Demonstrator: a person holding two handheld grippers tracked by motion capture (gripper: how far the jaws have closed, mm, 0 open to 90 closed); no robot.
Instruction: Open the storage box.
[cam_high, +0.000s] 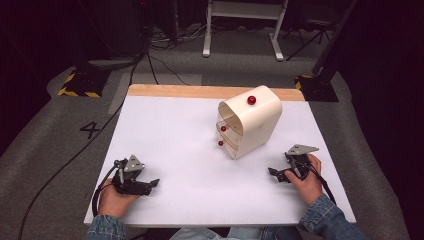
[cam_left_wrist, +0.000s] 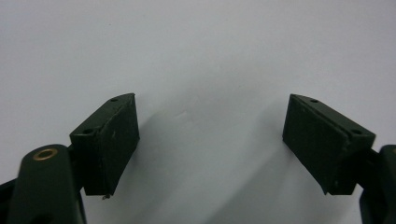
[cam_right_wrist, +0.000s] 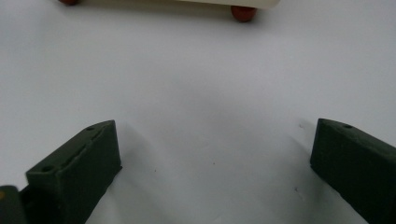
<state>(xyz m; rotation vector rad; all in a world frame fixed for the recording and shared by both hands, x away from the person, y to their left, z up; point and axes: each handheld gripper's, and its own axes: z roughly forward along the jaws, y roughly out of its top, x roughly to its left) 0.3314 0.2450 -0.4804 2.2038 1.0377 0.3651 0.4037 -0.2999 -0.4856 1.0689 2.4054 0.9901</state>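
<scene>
Item: small cream cabinet, smooth and glossy, with rounded corners and an open front showing shelves or drawers inside. It stands on the desk right of centre, towards the far edge, turned at an angle. A shiny red ball knob sits on its top; two smaller red knobs show at the open front. In the right gripper view its pale lower edge and a red knob lie at the top of the picture, well apart from the jaws.

Left tongs: black, blocky, matte pads with small screw holes, a grey three-cornered plate on top. Held low over the near left part of the desk, jaws spread wide, with only bare desk between them. In the left gripper view the left tongs touch nothing that I can see.

Right tongs: same build, held at the near right, pointing inward, well short of the cabinet. In the right gripper view the right tongs stand wide apart and empty.

Surface: flat white matte sheet over the desk, with a strip of pale wood along the far edge.

Room: grey carpet, black cables trailing across it, yellow-and-black hazard tape at two stand bases, a white frame at the back, a "4" marked on the floor at left.
</scene>
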